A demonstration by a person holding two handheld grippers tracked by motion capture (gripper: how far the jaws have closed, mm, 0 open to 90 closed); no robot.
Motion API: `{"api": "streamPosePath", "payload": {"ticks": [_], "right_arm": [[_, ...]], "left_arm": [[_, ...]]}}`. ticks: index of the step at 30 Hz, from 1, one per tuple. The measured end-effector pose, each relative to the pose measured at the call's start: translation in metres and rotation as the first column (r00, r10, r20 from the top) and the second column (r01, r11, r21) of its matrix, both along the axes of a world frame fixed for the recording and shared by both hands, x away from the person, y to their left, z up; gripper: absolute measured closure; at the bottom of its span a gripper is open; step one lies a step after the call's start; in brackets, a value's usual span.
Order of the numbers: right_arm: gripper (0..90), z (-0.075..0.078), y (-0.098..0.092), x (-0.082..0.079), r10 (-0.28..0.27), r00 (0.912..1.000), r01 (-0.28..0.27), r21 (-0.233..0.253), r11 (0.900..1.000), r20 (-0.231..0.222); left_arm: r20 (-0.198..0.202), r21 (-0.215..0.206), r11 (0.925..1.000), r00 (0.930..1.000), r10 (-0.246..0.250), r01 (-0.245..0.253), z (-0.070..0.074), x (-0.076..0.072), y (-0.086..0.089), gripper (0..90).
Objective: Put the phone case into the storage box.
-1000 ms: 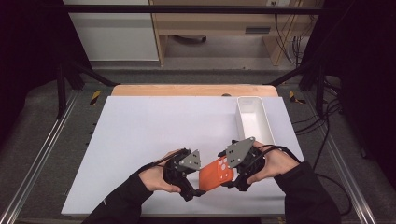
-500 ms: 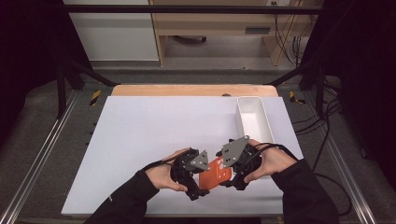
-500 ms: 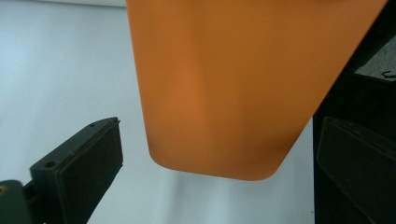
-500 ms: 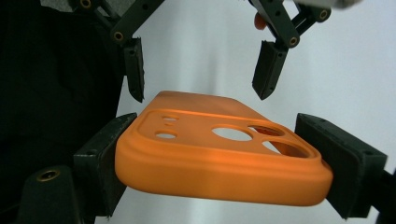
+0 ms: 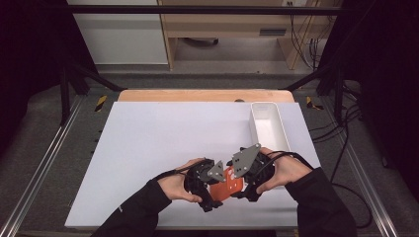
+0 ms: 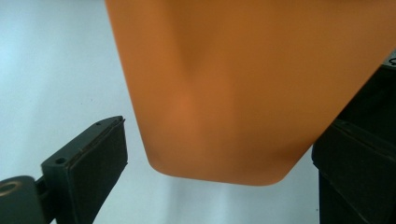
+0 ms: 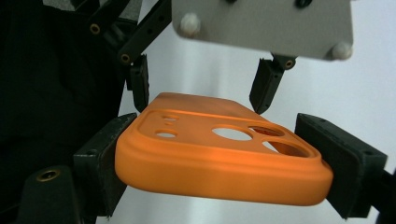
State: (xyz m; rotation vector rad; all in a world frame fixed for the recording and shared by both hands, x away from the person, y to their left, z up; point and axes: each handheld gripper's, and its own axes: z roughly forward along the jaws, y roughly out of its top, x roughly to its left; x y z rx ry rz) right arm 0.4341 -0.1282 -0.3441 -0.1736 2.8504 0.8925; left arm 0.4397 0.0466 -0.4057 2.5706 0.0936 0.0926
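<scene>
Phone case partly lost to view
In the left gripper view the orange case (image 6: 243, 84) is blurred and cut off at the top edge

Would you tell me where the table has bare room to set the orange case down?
The white table is bare left of the white bin and beyond both grippers. It is crowded at the near edge, around the orange case.

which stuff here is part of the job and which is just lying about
In the job:
orange rubbery phone case with camera holes
right tool, clamped on the case
left tool, open around its far end

Lying about:
white rectangular plastic bin
wooden board edge
</scene>
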Motion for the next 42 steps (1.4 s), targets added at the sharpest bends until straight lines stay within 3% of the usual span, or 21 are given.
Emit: {"api": "streamPosePath", "payload": {"ticks": [15,26,42], "right_arm": [[16.3,-0.0003,0.0029,0.0006,0.008,1.0,-0.008,0.002,1.0,0.006],[16.1,0.0012,0.0016,-0.0008,0.002,1.0,-0.002,0.007,1.0,0.004],[10.3,0.0016,0.0027,0.0017,-0.025,0.9994,0.025,0.034,0.999,-0.022]], "left_arm": [[0.011,0.017,0.9998,0.9999,-0.009,0.009,-0.0009,0.0001,-0.0061,13.9],[0.037,0.026,0.9994,0.999,-0.025,0.024,0.0012,-0.0028,-0.0071,15.6],[0.058,-0.017,0.9998,0.9983,-0.005,0.006,-0.0003,-0.0017,0.0003,16.0]]}}
